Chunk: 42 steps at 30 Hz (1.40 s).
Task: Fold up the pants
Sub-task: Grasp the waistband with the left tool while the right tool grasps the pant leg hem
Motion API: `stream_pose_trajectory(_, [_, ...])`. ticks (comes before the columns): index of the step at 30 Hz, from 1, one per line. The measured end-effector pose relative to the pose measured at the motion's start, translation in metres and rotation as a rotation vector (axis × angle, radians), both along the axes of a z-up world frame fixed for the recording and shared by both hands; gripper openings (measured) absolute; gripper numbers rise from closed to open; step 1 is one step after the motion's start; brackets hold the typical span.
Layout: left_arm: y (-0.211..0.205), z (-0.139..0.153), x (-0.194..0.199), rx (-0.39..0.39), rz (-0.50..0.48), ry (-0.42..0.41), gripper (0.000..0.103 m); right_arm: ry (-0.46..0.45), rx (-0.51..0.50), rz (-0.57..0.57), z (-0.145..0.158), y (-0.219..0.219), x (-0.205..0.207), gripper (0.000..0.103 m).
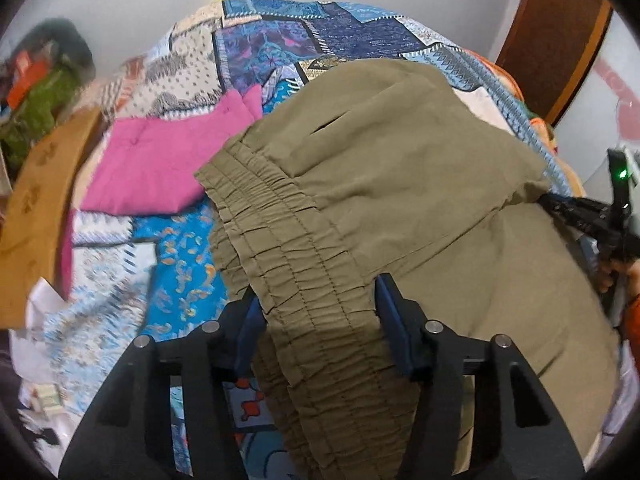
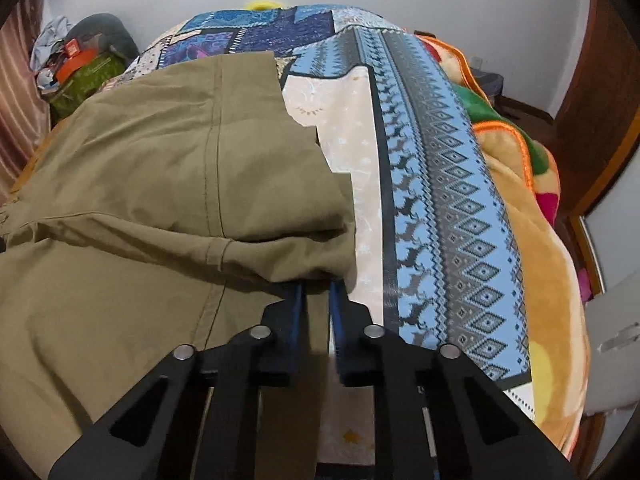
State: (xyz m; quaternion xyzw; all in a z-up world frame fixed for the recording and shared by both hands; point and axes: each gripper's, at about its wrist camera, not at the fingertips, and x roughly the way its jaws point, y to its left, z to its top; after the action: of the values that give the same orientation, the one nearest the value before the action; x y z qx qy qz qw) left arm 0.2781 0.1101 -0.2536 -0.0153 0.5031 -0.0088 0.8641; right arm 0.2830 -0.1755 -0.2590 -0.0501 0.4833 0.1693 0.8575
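Left gripper [image 1: 320, 320]: fingers astride the pants' [image 1: 400, 168] waistband, whether clamped unclear.
Right gripper [image 2: 318, 300]: fingers clamped on pants' edge, six o'clock.

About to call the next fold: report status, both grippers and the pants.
Left gripper astride the waistband. Right gripper shut on pants edge. Pink garment beside pants, not blocking.

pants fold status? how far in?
Done: olive pants already doubled over on the patchwork bedspread. In hand: left gripper straddles the elastic waistband; right gripper is pinched shut on the folded edge. Left: at least one more fold, then set beside the folded pink garment.
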Motion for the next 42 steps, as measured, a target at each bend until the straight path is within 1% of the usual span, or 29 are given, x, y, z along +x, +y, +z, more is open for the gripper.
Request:
stream_pose_trajectory(1, [0.001,0.001,0.0,0.015,0.0,0.0,0.055,0.01,0.007,-0.004,0.0,-0.003,-0.001,0.01])
stream_pose_trajectory(6, [0.013,0.002,0.001,0.008,0.019,0.007,0.055,0.023,-0.027,0.011,0.002,0.0,-0.011,0.008])
stream_pose_trajectory(11, [0.015,-0.002,0.001,-0.016,0.022,0.023,0.055,0.053,0.003,-0.018,0.001,-0.009,-0.021,0.007])
stream_pose_trajectory(14, [0.015,0.006,-0.002,-0.019,0.02,0.03,0.055,0.075,0.04,-0.03,0.004,-0.016,-0.022,0.007])
stream_pose_trajectory(17, [0.015,0.021,-0.007,-0.008,0.024,0.006,0.057,0.082,0.042,-0.044,0.013,-0.025,-0.026,0.009])
stream_pose_trajectory(18, [0.016,0.026,-0.008,-0.011,0.024,-0.009,0.059,0.079,0.047,-0.046,0.018,-0.029,-0.027,0.011])
stream_pose_trajectory(19, [0.017,0.031,-0.008,-0.018,0.026,-0.019,0.061,0.066,0.061,-0.051,0.025,-0.033,-0.03,0.017])
stream_pose_trajectory(20, [0.019,0.035,-0.007,-0.026,0.033,-0.03,0.062,0.052,0.078,-0.055,0.031,-0.034,-0.03,0.028])
stream_pose_trajectory(21, [0.021,0.039,-0.004,-0.031,0.038,-0.038,0.065,0.035,0.096,-0.059,0.037,-0.036,-0.03,0.035])
stream_pose_trajectory(22, [0.022,0.042,-0.001,-0.033,0.043,-0.045,0.067,0.012,0.111,-0.064,0.044,-0.038,-0.029,0.047])
stream_pose_trajectory(23, [0.024,0.043,0.004,-0.034,0.046,-0.05,0.068,-0.018,0.125,-0.065,0.051,-0.036,-0.026,0.052])
stream_pose_trajectory(25, [0.025,0.042,0.012,-0.035,0.053,-0.046,0.069,-0.056,0.139,-0.061,0.061,-0.033,-0.018,0.053])
stream_pose_trajectory(27, [0.028,0.035,0.023,-0.061,0.059,-0.018,0.07,-0.054,0.146,-0.058,0.062,-0.027,-0.005,0.053])
stream_pose_trajectory(30, [0.03,0.021,0.032,-0.108,0.056,0.03,0.07,-0.037,0.157,-0.048,0.052,-0.021,0.01,0.053])
stream_pose_trajectory(31, [0.031,0.015,0.034,-0.109,0.058,0.044,0.071,-0.021,0.165,-0.038,0.044,-0.016,0.018,0.052])
stream_pose_trajectory(34, [0.03,0.002,0.037,-0.104,0.05,0.068,0.071,0.014,0.171,-0.015,0.03,-0.008,0.023,0.052])
stream_pose_trajectory(36, [0.029,-0.002,0.036,-0.108,0.048,0.065,0.071,0.049,0.179,0.001,0.016,-0.001,0.026,0.043])
stream_pose_trajectory(38, [0.029,-0.003,0.034,-0.099,0.046,0.047,0.071,0.064,0.169,0.004,0.009,0.002,0.025,0.027])
stream_pose_trajectory(39, [0.028,-0.002,0.033,-0.072,0.048,0.035,0.068,0.051,0.143,0.003,0.007,0.004,0.023,0.022])
stream_pose_trajectory(40, [0.027,-0.002,0.032,-0.044,0.048,0.023,0.063,0.032,0.115,0.004,0.007,0.006,0.022,0.018])
stream_pose_trajectory(41, [0.026,-0.002,0.031,-0.019,0.043,0.016,0.062,0.021,0.093,0.007,0.006,0.007,0.021,0.013])
stream_pose_trajectory(42, [0.024,-0.003,0.03,-0.009,0.038,0.013,0.059,0.018,0.079,0.008,0.005,0.006,0.021,0.013])
